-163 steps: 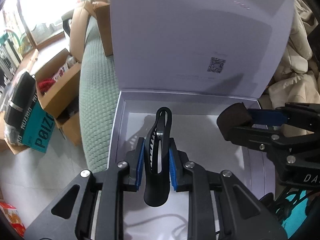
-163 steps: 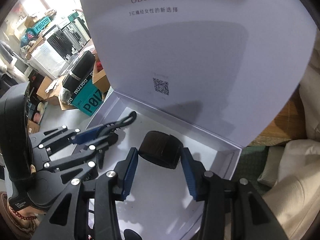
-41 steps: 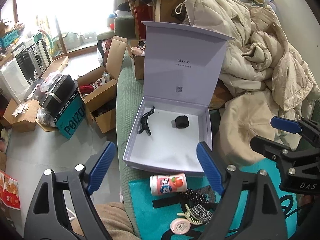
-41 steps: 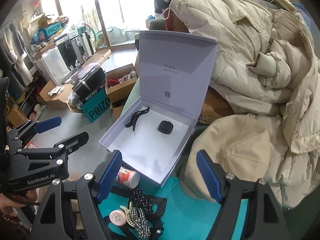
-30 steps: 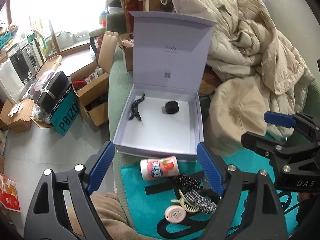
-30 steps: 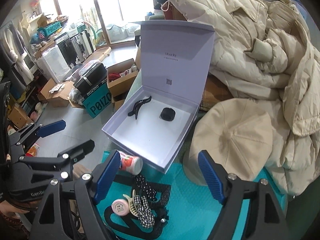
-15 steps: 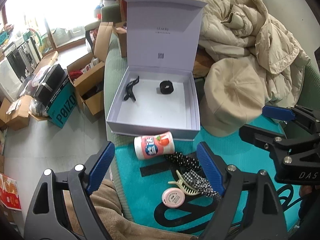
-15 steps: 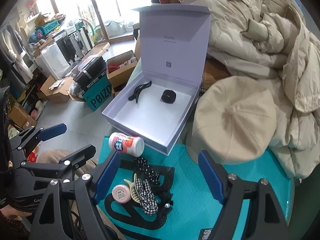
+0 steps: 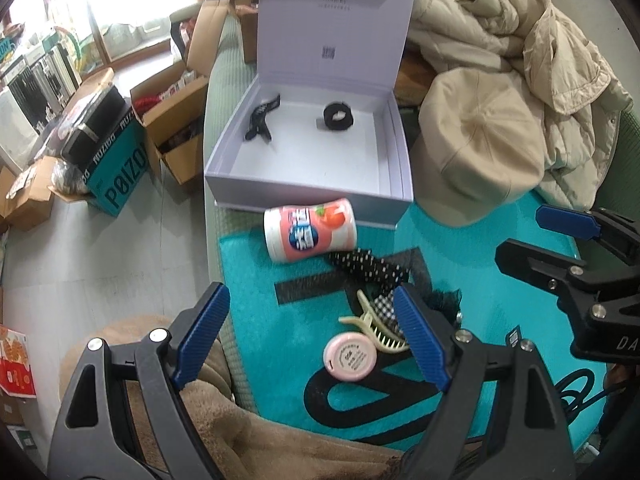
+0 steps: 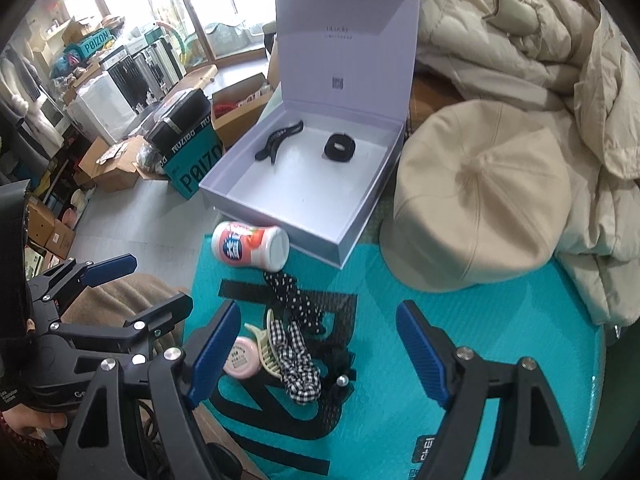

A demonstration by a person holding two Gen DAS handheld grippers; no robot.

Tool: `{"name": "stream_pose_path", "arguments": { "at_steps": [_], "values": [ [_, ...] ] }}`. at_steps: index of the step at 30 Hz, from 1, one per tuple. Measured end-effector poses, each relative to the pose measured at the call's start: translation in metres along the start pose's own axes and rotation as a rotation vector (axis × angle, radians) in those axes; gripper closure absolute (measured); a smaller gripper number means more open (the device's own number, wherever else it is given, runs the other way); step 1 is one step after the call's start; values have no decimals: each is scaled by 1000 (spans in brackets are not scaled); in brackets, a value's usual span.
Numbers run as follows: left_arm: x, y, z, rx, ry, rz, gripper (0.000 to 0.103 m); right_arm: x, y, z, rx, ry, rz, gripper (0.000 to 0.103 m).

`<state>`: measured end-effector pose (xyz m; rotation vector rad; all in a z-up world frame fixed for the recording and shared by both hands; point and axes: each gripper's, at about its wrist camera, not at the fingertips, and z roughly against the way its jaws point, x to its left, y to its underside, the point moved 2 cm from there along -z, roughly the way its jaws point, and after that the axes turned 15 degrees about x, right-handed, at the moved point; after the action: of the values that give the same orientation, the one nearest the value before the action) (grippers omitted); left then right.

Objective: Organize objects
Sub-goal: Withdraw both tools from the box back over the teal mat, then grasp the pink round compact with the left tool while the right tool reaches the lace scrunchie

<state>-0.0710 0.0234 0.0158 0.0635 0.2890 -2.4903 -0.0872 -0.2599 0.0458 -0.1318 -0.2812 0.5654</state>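
Left gripper (image 9: pixel 308 300): jaws wide apart, nothing between the pads, above a teal mat (image 9: pixel 276 332). Pink round tin (image 9: pixel 349 357) at 5 o'clock, touching a cream claw clip (image 9: pixel 370 320). Pink-labelled bottle (image 9: pixel 310 234) lies at 12 o'clock, against the open white box (image 9: pixel 308 190).

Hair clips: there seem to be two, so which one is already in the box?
The black clip, at the white box's back left. The cream claw clip lies outside, on the teal mat.
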Motion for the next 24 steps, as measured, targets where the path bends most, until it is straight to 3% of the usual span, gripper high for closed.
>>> {"name": "stream_pose_path", "arguments": {
  "at_steps": [24],
  "values": [
    [0,30,-63,226,51,-21,20,-7,32,-73,182,-29,-10,22]
  ]
}}
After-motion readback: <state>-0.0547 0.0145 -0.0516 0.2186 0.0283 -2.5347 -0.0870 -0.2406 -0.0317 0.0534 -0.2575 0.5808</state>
